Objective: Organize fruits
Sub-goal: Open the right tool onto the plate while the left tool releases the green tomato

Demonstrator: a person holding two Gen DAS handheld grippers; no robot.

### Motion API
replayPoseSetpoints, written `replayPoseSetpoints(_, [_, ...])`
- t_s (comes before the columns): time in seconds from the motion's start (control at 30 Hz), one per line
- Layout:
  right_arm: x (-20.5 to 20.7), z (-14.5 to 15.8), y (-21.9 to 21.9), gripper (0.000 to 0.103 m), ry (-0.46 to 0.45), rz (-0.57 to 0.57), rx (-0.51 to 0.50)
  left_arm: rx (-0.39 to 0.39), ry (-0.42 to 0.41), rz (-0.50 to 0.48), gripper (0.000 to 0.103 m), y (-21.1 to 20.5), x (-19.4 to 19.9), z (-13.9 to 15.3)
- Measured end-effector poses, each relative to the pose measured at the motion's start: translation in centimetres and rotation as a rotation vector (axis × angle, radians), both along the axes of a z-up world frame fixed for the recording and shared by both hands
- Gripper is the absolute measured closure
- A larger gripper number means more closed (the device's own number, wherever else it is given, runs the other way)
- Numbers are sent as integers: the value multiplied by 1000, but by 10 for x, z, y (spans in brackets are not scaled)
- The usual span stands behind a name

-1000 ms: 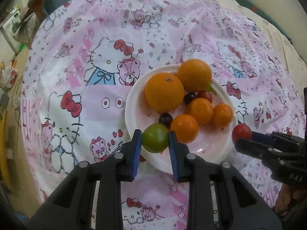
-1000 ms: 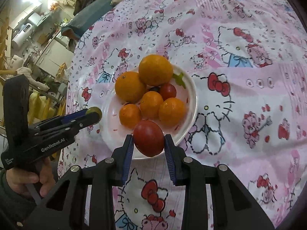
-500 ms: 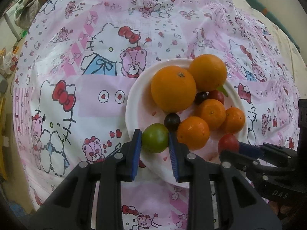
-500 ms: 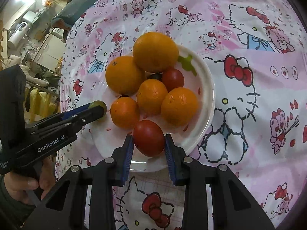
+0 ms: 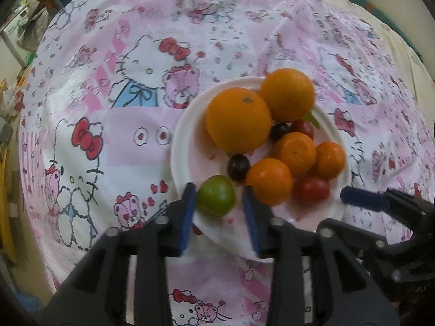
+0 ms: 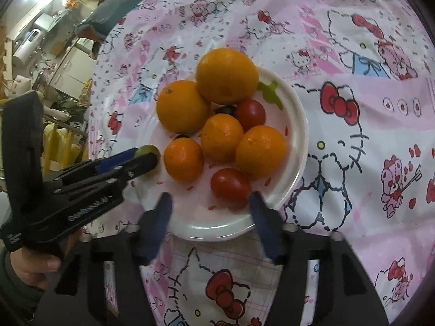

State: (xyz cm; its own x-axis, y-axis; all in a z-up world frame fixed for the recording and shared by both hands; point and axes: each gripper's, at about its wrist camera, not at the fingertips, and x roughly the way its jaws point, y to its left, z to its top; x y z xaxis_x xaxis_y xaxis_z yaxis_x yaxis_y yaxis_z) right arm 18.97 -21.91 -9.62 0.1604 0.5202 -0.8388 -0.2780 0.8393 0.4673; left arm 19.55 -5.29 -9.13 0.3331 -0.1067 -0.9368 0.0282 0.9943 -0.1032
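A white plate (image 5: 185,138) on the Hello Kitty cloth holds two big oranges (image 5: 238,119), three small oranges (image 5: 269,180), dark grapes (image 5: 238,165) and tomatoes. My left gripper (image 5: 219,203) is open; a green fruit (image 5: 216,198) lies on the plate's near edge between its fingers, free on the right. My right gripper (image 6: 209,212) is open; a red tomato (image 6: 230,187) lies on the plate (image 6: 296,125) just ahead of it. The left gripper also shows in the right wrist view (image 6: 146,156), the green fruit (image 6: 145,150) at its tip.
The pink Hello Kitty cloth (image 5: 108,108) covers the round table all around the plate. A green leaf (image 6: 267,92) lies at the plate's far rim. Furniture and clutter (image 6: 40,54) stand beyond the table's left edge.
Both grippers have opened. The green fruit and the red tomato, held before, now rest on the plate. Both grippers moved in closer over the plate.
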Motion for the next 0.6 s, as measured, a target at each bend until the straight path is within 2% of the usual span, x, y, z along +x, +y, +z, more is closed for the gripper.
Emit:
replayPoseSetpoints(0.07, [-4, 5, 0, 26, -28, -2, -19, 24, -19, -17, 33, -4, -3, 4])
replayPoseSetpoints(0.13, [-8, 9, -2, 22, -37, -6, -33, 53, -55, -10, 25, -4, -8, 11])
replayPoseSetpoints(0.3, [-23, 21, -18, 19, -26, -35, -26, 39, -99, 15, 25, 8, -16, 30])
replayPoseSetpoints(0.43, [-34, 35, -29, 19, -68, -63, -50, 82, -161, 38, 25, 17, -28, 47])
replayPoseSetpoints(0.53, [-41, 46, -44, 18, -103, -131, -41, 112, -208, 45, 25, 21, -42, 60])
replayPoseSetpoints(0.6, [-48, 56, -57, 11, -127, -183, -10, 132, -244, 48, 25, 24, -51, 70])
